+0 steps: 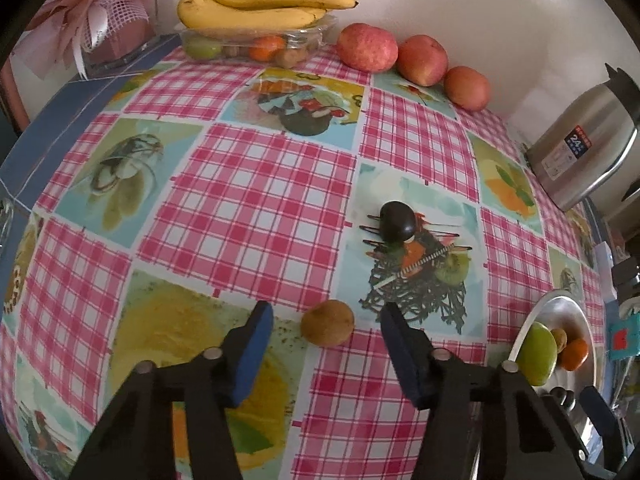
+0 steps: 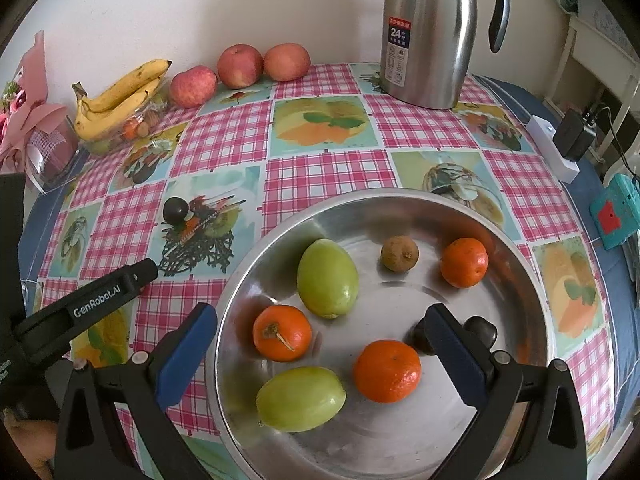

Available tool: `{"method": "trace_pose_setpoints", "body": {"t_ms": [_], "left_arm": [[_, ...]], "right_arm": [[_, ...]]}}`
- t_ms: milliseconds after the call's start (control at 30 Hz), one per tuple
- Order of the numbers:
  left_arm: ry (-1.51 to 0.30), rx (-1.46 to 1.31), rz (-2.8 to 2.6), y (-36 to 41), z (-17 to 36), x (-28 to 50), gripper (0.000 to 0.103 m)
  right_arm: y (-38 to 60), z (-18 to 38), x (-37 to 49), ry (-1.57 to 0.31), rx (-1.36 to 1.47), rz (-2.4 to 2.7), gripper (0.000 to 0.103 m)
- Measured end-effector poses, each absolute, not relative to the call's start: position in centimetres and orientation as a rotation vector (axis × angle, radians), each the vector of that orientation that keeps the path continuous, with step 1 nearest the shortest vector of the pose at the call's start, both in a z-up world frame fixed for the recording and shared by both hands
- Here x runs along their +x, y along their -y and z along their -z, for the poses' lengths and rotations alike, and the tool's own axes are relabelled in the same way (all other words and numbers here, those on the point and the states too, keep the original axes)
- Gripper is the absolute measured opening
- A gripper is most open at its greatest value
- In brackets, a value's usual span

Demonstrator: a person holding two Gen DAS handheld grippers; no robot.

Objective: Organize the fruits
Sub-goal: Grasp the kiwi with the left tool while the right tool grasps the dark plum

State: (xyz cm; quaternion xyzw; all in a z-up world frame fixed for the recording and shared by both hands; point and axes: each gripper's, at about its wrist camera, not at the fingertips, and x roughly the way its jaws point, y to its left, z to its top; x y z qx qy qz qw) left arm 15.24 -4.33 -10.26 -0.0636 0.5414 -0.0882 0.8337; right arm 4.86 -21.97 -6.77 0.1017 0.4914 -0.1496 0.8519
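My left gripper (image 1: 326,312) is open, its blue-padded fingers on either side of a small brown round fruit (image 1: 327,323) lying on the checked tablecloth. A dark plum-like fruit (image 1: 397,221) lies farther ahead; it also shows in the right wrist view (image 2: 175,209). My right gripper (image 2: 320,320) is open and empty above the steel bowl (image 2: 532,280), which holds two green fruits (image 2: 327,278), three oranges (image 2: 282,333), a small brown fruit (image 2: 399,253) and a dark fruit (image 2: 480,330) partly hidden behind my right finger.
Bananas (image 1: 256,4) lie on a clear container of fruit (image 1: 240,46) at the back, with three red apples (image 1: 366,46) beside them. A steel thermos jug (image 2: 430,32) stands at the back right. A pink bouquet (image 1: 96,12) is at the back left.
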Motion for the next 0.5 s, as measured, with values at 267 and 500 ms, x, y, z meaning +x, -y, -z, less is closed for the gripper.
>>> {"method": "trace_pose_setpoints", "body": {"t_ms": [267, 500], "left_arm": [[-1.162, -0.130, 0.209, 4.7, 10.4, 15.4, 0.029], [-1.129, -0.175, 0.222, 4.1, 9.2, 15.5, 0.029]], "right_arm": [[21.8, 6.7, 4.9, -1.034, 0.201, 0.315, 0.103], [21.6, 6.7, 5.0, -1.033, 0.194, 0.313, 0.103]]}}
